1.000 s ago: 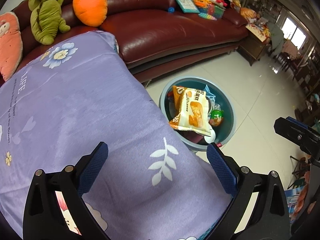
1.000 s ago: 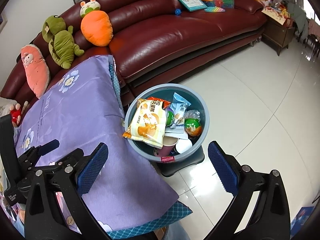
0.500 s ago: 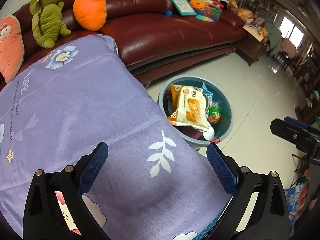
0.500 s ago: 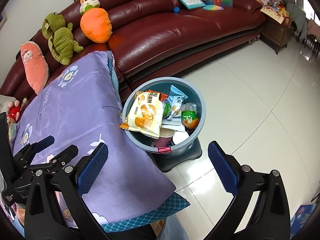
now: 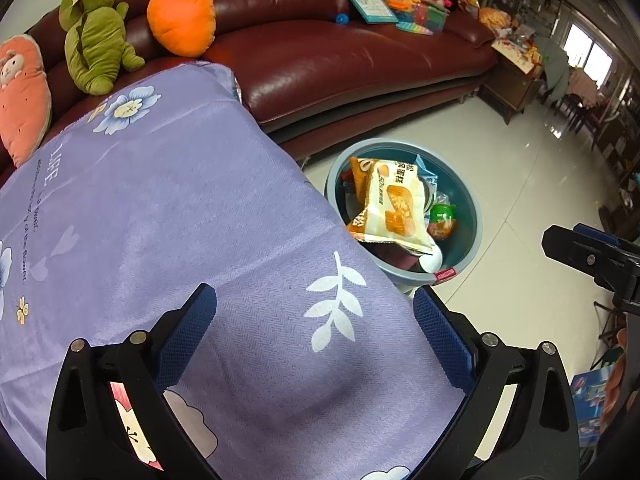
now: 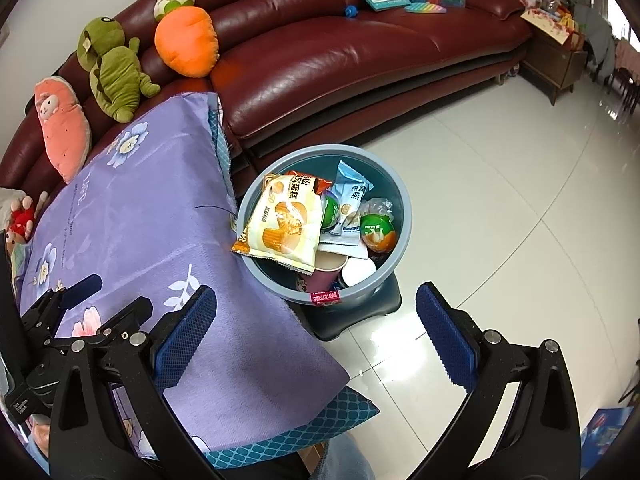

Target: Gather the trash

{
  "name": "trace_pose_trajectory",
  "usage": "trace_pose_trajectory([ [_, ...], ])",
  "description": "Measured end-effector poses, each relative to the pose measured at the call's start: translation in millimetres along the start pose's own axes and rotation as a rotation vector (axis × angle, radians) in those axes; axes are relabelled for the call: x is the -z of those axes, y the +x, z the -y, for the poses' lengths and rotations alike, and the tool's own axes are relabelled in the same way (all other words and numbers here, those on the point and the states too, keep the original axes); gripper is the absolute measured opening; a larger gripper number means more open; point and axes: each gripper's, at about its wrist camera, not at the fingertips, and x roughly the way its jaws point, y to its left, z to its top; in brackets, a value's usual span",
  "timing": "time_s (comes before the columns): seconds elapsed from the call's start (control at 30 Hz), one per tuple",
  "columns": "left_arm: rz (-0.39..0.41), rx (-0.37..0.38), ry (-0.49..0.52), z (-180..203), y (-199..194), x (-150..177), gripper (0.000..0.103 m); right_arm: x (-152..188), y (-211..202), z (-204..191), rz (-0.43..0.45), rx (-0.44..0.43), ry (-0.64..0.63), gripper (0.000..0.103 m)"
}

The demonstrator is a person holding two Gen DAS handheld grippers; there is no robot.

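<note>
Both grippers, left (image 5: 314, 330) and right (image 6: 316, 326), jaws released (apparently empty), face the filled bin (image 6: 402, 208) ahead, right nearer.

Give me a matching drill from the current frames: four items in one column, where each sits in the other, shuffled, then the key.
Items:
1. yellow snack bag
2. carrot plush
3. purple floral cloth
4. left gripper

Places:
A. against the backrest of the red sofa
B. spread over the table beside the bin
C. on top of the pile in the blue bin, one corner over the rim
D. open above the cloth, holding nothing

Pairs: 1-C, 2-A, 3-B, 4-D
</note>
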Motion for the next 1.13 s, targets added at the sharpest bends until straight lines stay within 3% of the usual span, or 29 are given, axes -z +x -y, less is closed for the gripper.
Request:
trace_pose_trajectory([
  [1.13, -0.066, -0.036, -0.066, -24.2, 28.1, -2.6, 0.099, -7.5, 28.5, -3.1, -0.056, 0.032, -0.006, 0.096],
])
